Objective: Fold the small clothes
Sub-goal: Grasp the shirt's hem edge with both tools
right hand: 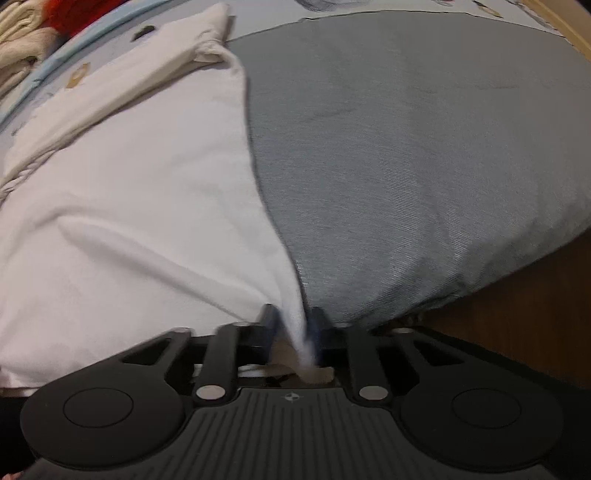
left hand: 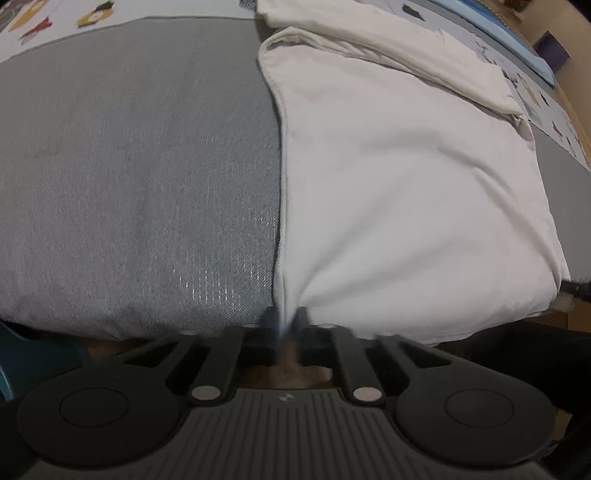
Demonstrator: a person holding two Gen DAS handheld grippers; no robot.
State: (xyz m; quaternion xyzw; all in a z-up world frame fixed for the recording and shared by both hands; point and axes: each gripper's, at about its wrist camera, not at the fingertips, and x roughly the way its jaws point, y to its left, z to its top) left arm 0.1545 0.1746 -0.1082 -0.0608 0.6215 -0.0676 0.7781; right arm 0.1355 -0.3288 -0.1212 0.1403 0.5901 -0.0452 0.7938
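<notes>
A white garment (left hand: 406, 192) lies spread on a grey cushion (left hand: 129, 177), with a folded sleeve part at its far end. My left gripper (left hand: 285, 325) is shut on the garment's near left corner at the cushion's front edge. In the right wrist view the same white garment (right hand: 129, 206) covers the left half of the grey cushion (right hand: 424, 155). My right gripper (right hand: 295, 328) is shut on the garment's near right corner, which is pulled into a taut pleat between the fingers.
A printed sheet (left hand: 55, 18) lies beyond the cushion. A blue strip (left hand: 509, 40) runs along the far right. Cream and red fabrics (right hand: 33, 22) are piled at the far left. Brown wood floor (right hand: 517, 302) shows beside the cushion.
</notes>
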